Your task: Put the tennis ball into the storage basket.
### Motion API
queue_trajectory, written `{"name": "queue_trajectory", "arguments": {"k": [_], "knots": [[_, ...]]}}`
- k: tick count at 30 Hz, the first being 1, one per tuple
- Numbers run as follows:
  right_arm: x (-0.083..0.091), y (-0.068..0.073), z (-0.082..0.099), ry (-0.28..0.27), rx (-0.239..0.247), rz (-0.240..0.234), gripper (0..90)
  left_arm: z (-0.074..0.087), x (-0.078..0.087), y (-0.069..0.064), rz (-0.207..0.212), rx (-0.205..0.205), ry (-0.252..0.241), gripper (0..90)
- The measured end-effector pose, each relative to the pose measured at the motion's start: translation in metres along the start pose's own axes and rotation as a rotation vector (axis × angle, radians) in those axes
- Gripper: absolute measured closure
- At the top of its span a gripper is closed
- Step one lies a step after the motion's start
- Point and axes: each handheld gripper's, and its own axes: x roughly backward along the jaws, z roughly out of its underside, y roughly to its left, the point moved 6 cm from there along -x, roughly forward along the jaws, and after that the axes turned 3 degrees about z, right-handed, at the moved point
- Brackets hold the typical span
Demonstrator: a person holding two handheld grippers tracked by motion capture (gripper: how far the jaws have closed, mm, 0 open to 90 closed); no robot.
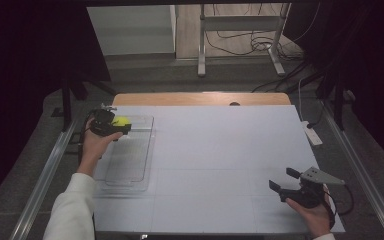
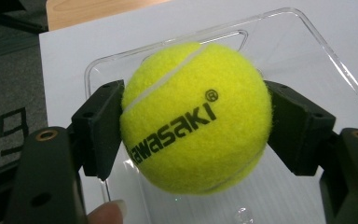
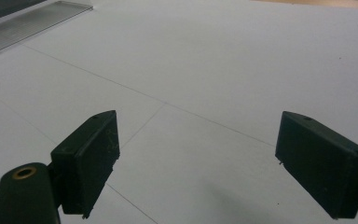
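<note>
From the high view, your left gripper (image 1: 122, 123) has its fingers closed on the tennis ball (image 1: 121, 121), held over the far end of the clear tray (image 1: 130, 172). Lower it gently before you let go, so the ball settles inside the rim instead of bouncing out. In the left gripper view the ball (image 2: 196, 116) sits squarely between the fingers (image 2: 103, 126), both pads pressing its sides, with the tray (image 2: 307, 51) just beneath and beyond. In the right gripper view your right gripper (image 3: 198, 161) hangs wide open over the bare white surface (image 3: 214, 60), holding nothing.
</note>
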Motion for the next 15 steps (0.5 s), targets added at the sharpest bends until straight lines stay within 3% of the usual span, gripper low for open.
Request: {"name": "queue_trajectory", "arguments": {"k": [15], "knots": [[0.0001, 0.0, 0.0001, 0.0, 0.001, 0.0, 13.7, 0.0033, -0.0073, 0.0, -0.007, 0.001, 0.042, 27.0]]}}
